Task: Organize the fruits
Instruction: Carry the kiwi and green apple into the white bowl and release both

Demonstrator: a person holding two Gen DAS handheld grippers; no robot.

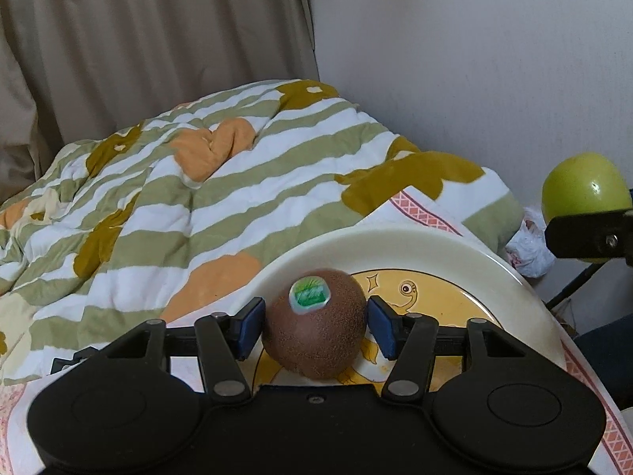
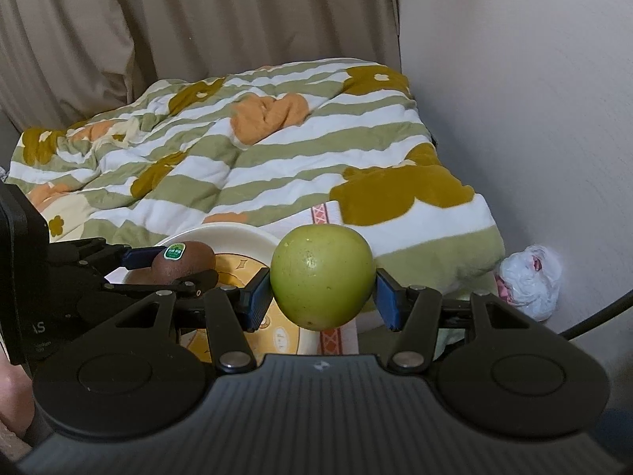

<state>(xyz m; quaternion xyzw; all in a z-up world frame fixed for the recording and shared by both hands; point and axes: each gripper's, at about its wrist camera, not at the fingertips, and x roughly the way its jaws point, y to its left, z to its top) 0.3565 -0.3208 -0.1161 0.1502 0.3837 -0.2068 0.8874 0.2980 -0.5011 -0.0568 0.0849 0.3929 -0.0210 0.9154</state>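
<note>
Resting: fuzzy oval kiwi on glossy round plate.

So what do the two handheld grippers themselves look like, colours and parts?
Both the left gripper and the right gripper are matte black, with blue ribbed pads on the fingers, silver pivot pins on the link arms, and two round black discs on the body. The right one's body is ridged on top. No sleeves are visible.
</note>
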